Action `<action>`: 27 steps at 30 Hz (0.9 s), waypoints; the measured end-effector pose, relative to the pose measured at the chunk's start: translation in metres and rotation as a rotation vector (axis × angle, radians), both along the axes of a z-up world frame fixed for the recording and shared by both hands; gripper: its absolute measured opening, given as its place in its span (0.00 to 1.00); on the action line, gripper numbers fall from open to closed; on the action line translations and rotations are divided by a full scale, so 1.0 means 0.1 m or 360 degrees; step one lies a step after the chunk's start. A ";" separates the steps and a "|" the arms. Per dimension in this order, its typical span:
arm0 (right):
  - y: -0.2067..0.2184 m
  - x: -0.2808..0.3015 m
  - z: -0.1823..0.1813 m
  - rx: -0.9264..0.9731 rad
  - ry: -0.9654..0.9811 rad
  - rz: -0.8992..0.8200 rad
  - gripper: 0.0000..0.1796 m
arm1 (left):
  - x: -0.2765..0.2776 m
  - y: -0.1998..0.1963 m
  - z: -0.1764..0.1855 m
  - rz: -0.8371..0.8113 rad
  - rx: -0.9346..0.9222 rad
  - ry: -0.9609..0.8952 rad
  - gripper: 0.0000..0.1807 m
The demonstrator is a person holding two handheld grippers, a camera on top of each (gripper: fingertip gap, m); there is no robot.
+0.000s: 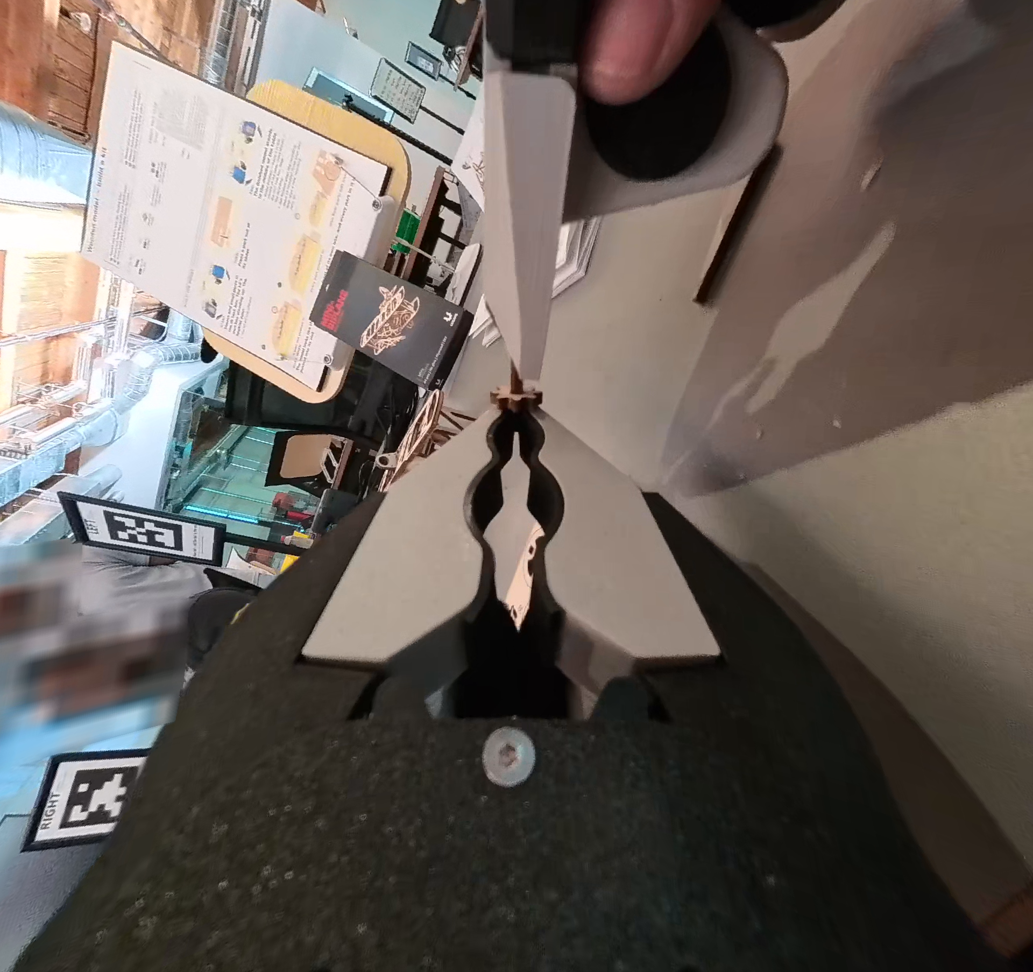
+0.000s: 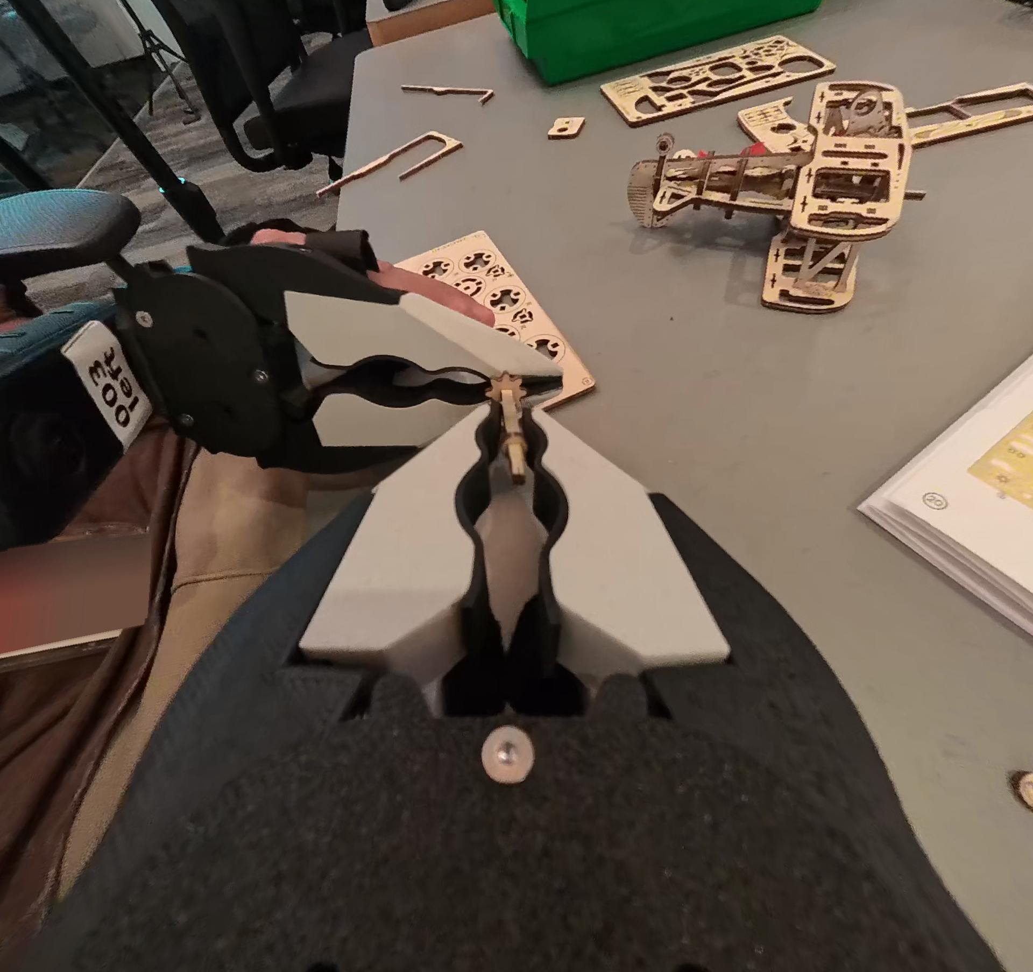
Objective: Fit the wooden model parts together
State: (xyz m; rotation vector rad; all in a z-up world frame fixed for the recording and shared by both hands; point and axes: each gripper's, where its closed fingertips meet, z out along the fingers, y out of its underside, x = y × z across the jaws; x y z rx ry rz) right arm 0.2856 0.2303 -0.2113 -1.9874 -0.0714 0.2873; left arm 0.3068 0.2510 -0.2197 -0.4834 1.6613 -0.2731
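My left gripper [image 1: 517, 414] is shut on a small wooden gear [image 1: 517, 397], pinched at its fingertips. In the right wrist view it [image 2: 536, 383] reaches in from the left with the gear [image 2: 506, 386], held by a person's hand. My right gripper [image 2: 508, 411] is shut on a short wooden axle pin [image 2: 513, 444] that lies along its fingers. The pin's far end meets the gear's centre. In the left wrist view the right gripper [image 1: 525, 369] comes down from the top, tip to tip with mine. Both are held above the grey table [image 2: 699, 386].
A partly built wooden biplane [image 2: 782, 190] stands at the back right. Nearby are punched-out wood sheets [image 2: 715, 84], a green bin [image 2: 643, 6], a sheet of gear cut-outs [image 2: 576, 372], loose wooden bits [image 2: 565, 127] and an instruction booklet [image 2: 961, 509]. Office chairs [image 2: 268, 50] stand left of the table. My two grippers' fingertips are within a few centimetres of each other.
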 end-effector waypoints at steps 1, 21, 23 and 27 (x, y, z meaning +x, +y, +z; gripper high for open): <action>-0.01 -0.01 0.00 -0.0001 -0.0015 0.0000 0.03 | 0.00 0.00 0.00 -0.0004 0.0002 0.0002 0.00; -0.01 -0.03 -0.07 -0.0072 -0.0040 0.0033 0.01 | -0.02 -0.04 -0.07 0.0002 0.0009 0.0075 0.00; -0.01 -0.03 -0.08 -0.0082 -0.0028 0.0032 0.01 | -0.02 -0.04 -0.08 0.0005 0.0006 0.0086 0.00; -0.01 -0.03 -0.10 -0.0104 0.0001 0.0036 0.01 | -0.02 -0.04 -0.10 0.0012 -0.0003 0.0108 0.00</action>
